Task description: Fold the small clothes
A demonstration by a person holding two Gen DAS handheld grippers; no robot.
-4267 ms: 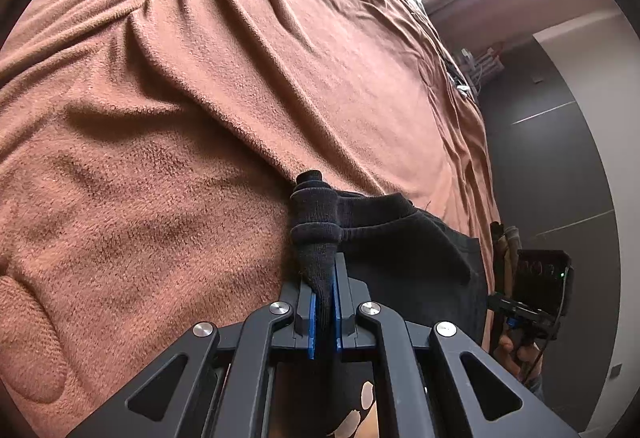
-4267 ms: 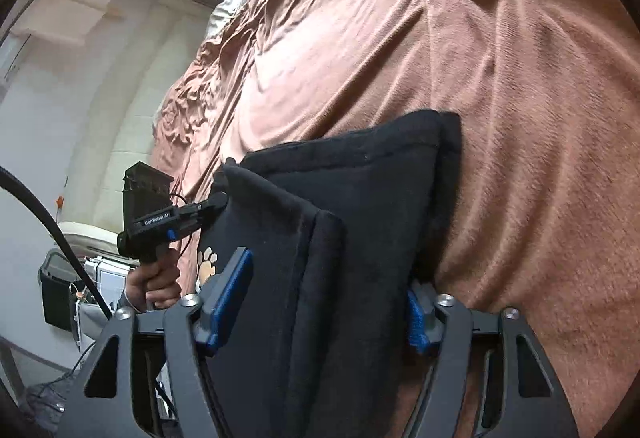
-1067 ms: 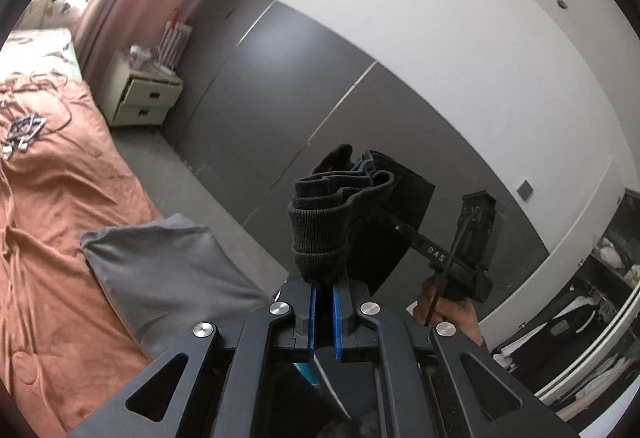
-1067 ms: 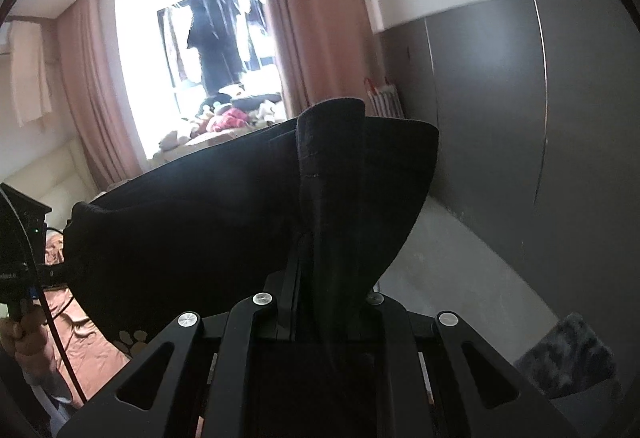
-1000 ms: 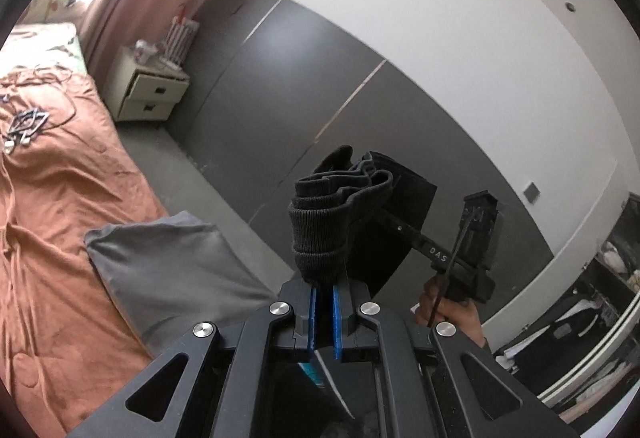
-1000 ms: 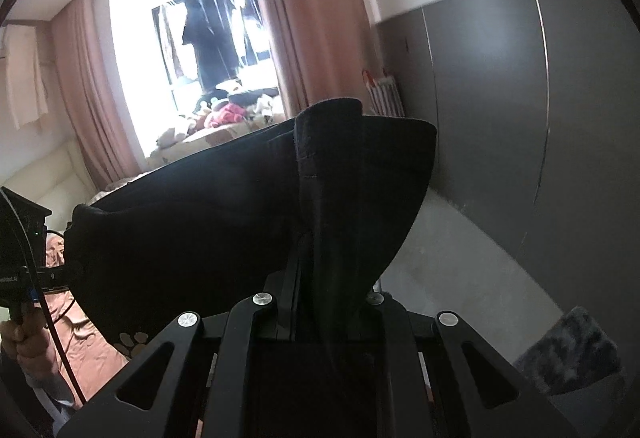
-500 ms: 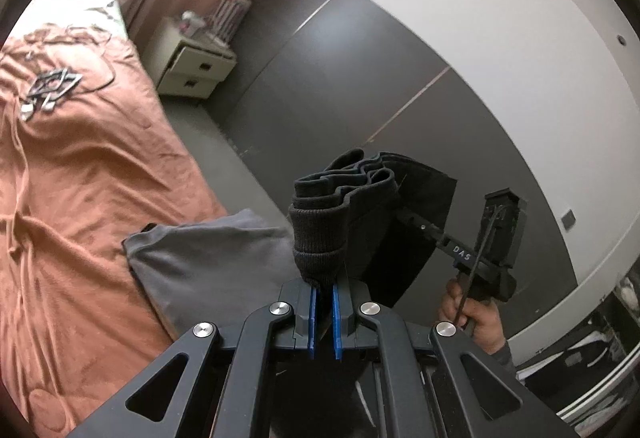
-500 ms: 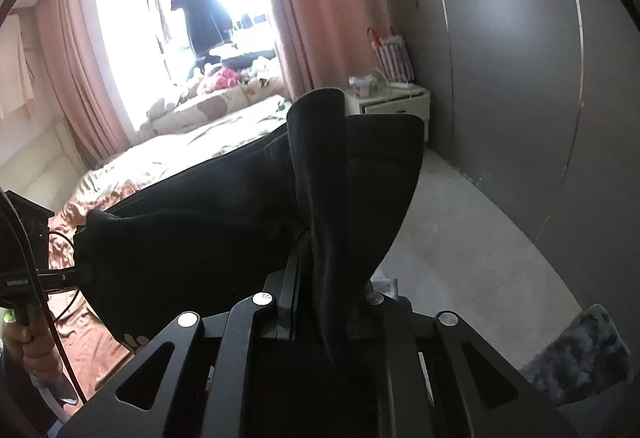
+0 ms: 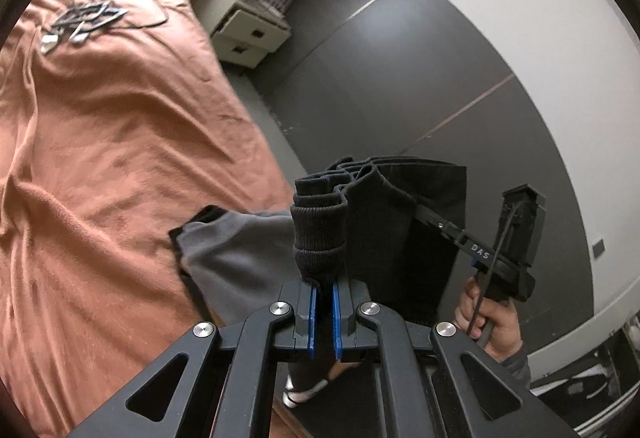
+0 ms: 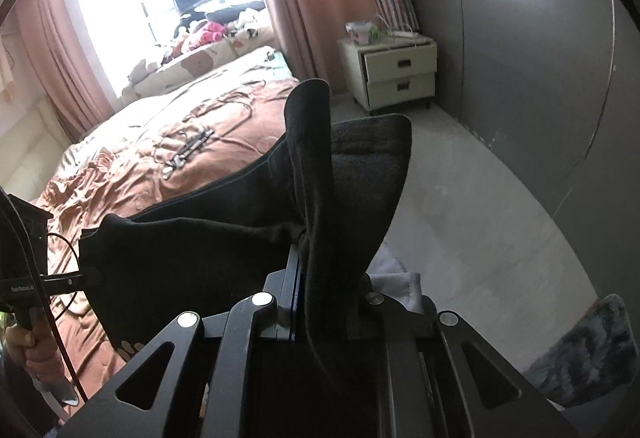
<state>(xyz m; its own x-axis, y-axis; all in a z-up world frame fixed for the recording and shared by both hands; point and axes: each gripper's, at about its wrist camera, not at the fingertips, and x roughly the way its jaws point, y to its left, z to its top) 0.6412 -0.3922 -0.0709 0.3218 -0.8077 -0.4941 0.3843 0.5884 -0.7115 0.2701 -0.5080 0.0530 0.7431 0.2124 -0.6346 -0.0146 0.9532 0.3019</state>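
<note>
A folded black garment (image 9: 400, 222) hangs in the air between both grippers, off the edge of the bed. My left gripper (image 9: 324, 290) is shut on its ribbed, bunched end (image 9: 318, 238). My right gripper (image 10: 316, 278) is shut on the other end of the black garment (image 10: 224, 250), which drapes over its jaws and hides the tips. The right gripper also shows in the left wrist view (image 9: 508, 238), held by a hand. A folded grey garment (image 9: 236, 254) lies at the bed's edge, just left of and below the black one.
The bed with the rust-brown blanket (image 9: 100, 158) fills the left. Cables and small metal items (image 9: 80, 22) lie on it further up. A white two-drawer nightstand (image 10: 394, 72) stands by the dark grey wall. A grey fluffy rug (image 10: 588, 358) lies on the floor.
Both grippers, holding the black garment, have tilted down toward the bed's edge. The grey folded garment and the blanket now fill more of the left wrist view.
</note>
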